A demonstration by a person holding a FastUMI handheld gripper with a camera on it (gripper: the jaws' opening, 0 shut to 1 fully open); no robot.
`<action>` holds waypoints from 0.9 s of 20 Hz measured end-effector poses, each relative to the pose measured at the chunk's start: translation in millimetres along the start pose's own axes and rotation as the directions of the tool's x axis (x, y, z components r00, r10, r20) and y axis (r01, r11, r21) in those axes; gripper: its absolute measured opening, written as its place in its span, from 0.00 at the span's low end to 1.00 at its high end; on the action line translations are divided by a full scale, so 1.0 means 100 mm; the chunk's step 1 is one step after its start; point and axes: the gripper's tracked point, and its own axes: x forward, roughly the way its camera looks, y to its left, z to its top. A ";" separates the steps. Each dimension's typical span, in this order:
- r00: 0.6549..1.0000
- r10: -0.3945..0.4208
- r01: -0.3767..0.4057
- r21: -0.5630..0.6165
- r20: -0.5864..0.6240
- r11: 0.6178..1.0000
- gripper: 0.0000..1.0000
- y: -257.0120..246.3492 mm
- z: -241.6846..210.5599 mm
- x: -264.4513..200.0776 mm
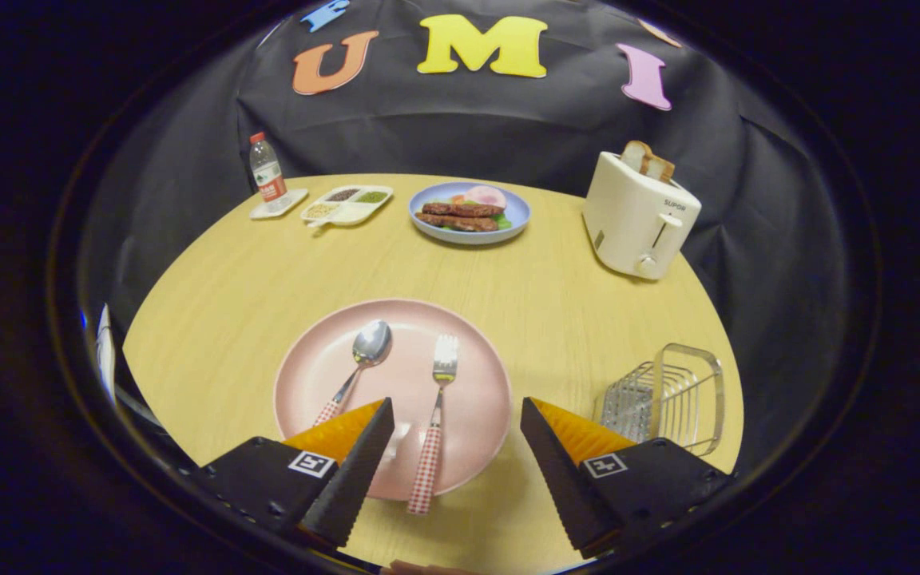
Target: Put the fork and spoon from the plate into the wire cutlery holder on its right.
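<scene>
gripper (457, 435): fingers wide apart, empty | fork (436, 423): on pink plate (476, 399), between the fingers, long axis running straight ahead, handle nearest | spoon (358, 369): ahead of left finger, angled | wire cutlery holder (668, 395): on counter, beside right finger

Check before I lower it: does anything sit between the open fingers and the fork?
Nothing visible does. The gripper is open, and the fork lies on the pink plate with its checked handle between the fingers, spoon off to the side.

Two plates sit here: a pink plate (476, 383) and a blue plate (517, 214). One fork (436, 422), one spoon (358, 359), one wire cutlery holder (672, 397), one toaster (637, 217), one bottle (267, 172).
</scene>
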 end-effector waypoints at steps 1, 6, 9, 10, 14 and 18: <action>1.000 -0.002 0.002 0.001 -0.012 1.000 0.95 0.03 -0.03 0.03; 0.998 -0.019 0.021 0.024 -0.062 0.999 0.59 0.08 -0.13 0.13; 0.991 -0.040 0.047 0.049 -0.126 0.998 0.37 0.07 -0.26 0.19; 0.990 -0.038 0.047 0.057 -0.138 0.997 0.31 0.10 -0.30 0.22; 0.990 -0.041 0.045 0.028 -0.136 0.999 0.12 0.12 -0.30 0.19; 0.989 -0.026 0.030 0.025 -0.143 0.999 0.08 0.12 -0.32 0.13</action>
